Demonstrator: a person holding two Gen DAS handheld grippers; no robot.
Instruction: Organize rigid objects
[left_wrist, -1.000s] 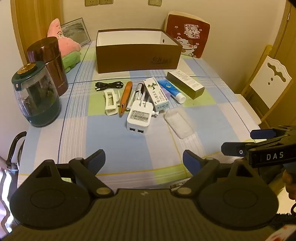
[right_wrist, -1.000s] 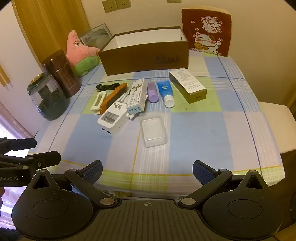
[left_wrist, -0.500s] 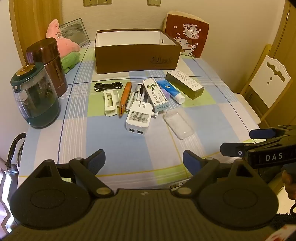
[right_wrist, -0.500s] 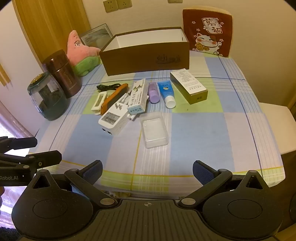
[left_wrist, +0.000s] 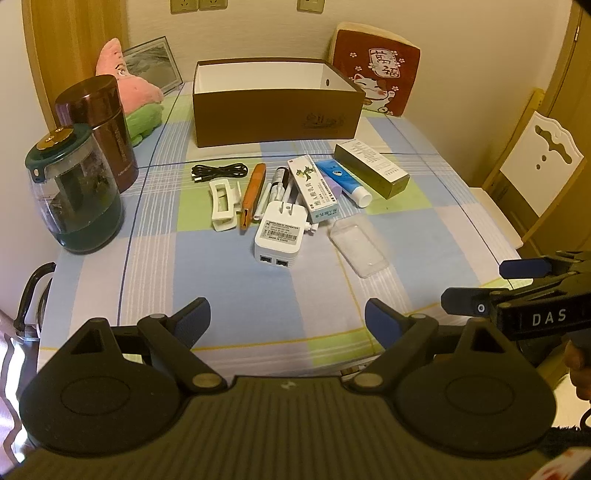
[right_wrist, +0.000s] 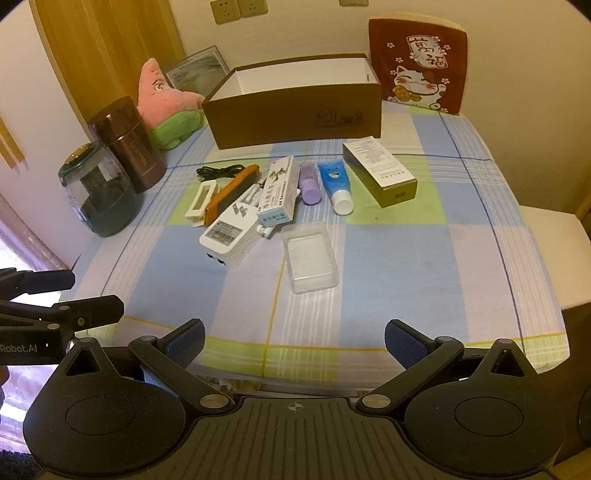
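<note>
Small objects lie in a row mid-table: a black cable (left_wrist: 218, 172), a white clip (left_wrist: 224, 205), an orange case (left_wrist: 252, 195), a white charger (left_wrist: 280, 235), a green-white box (left_wrist: 313, 188), a blue tube (left_wrist: 343, 182), a gold-white box (left_wrist: 371, 170) and a clear plastic case (left_wrist: 359, 246). An open brown box (left_wrist: 277, 107) stands behind them, its inside white and bare. My left gripper (left_wrist: 287, 322) is open and empty above the table's near edge. My right gripper (right_wrist: 294, 342) is open and empty there too. The charger (right_wrist: 229, 236) and clear case (right_wrist: 309, 257) are nearest it.
A green glass jar (left_wrist: 74, 195) and a brown canister (left_wrist: 99, 125) stand at the table's left. A pink and green plush (left_wrist: 129, 92) and a photo frame (left_wrist: 151, 62) are behind them. A red cat cushion (left_wrist: 376, 70) leans at the back; a white chair (left_wrist: 535, 166) is at right.
Both grippers have drifted very slightly forward; the view is almost the same. Nothing on the table has moved.
</note>
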